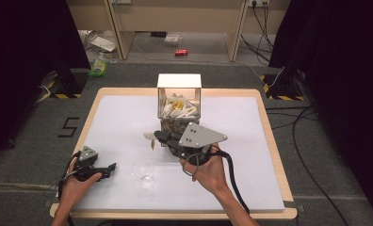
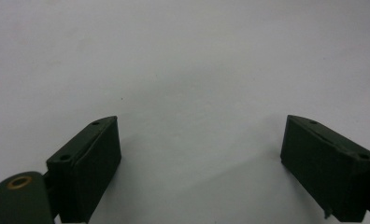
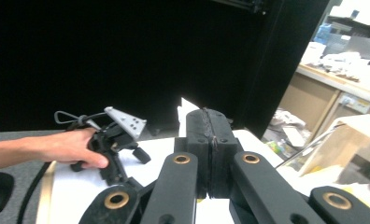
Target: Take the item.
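The right gripper (image 1: 157, 137) is held above the middle of the surface (image 1: 250, 141), just in front of the clear box (image 1: 179, 101) that stands at the far side and is full of small packets. Its fingers (image 3: 211, 154) are pressed fully together, and between them they pinch a small white tea bag (image 1: 149, 137); in the right gripper view a white corner of it (image 3: 185, 109) stands up behind the closed fingers, and in the high view a little tag hangs under it. The fingers point toward the left of the surface, so the tea bag sits at the left end of this gripper. The stemmed glass (image 1: 143, 172) stands upright on the surface nearer to the person, below the tea bag and very slightly to its left; I judge that the coming move is to bring the bag toward the person and down over the open mouth of the glass. The right hand (image 1: 212, 172) is clearly the nearer one for this. The left gripper (image 1: 110, 167) rests low on the surface, left of the glass and pointing toward it, apart from it. Its fingers (image 2: 87, 163) stand wide open with only bare white surface between them.
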A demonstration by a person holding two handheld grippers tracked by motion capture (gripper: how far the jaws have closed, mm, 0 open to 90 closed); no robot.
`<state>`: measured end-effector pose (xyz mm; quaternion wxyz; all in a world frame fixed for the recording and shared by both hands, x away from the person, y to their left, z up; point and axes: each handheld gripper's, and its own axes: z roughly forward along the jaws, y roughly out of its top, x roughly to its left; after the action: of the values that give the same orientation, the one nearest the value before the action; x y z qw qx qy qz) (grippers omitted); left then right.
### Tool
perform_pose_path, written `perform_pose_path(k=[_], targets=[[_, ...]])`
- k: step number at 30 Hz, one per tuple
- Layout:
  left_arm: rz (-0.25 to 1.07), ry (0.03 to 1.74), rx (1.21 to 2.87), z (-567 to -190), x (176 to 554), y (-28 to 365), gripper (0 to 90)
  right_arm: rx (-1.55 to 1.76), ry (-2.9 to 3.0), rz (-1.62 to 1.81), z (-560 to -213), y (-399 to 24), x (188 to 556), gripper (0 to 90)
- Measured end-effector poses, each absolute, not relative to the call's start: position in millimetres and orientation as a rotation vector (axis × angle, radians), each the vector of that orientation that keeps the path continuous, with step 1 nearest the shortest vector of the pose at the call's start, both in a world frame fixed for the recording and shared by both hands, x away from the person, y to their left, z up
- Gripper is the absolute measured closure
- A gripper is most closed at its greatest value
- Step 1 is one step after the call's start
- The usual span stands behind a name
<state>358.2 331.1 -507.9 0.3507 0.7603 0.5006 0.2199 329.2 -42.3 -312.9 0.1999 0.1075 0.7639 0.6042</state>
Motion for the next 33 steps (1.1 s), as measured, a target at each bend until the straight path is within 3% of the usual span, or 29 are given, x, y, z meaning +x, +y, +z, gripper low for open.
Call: perform_pose_path(k=[33], targets=[[0.562,1.294,1.968,-507.9,358.5,331.6,11.3,0.26,2.326,1.654,-366.2,-10.6,316.1,90.0]])
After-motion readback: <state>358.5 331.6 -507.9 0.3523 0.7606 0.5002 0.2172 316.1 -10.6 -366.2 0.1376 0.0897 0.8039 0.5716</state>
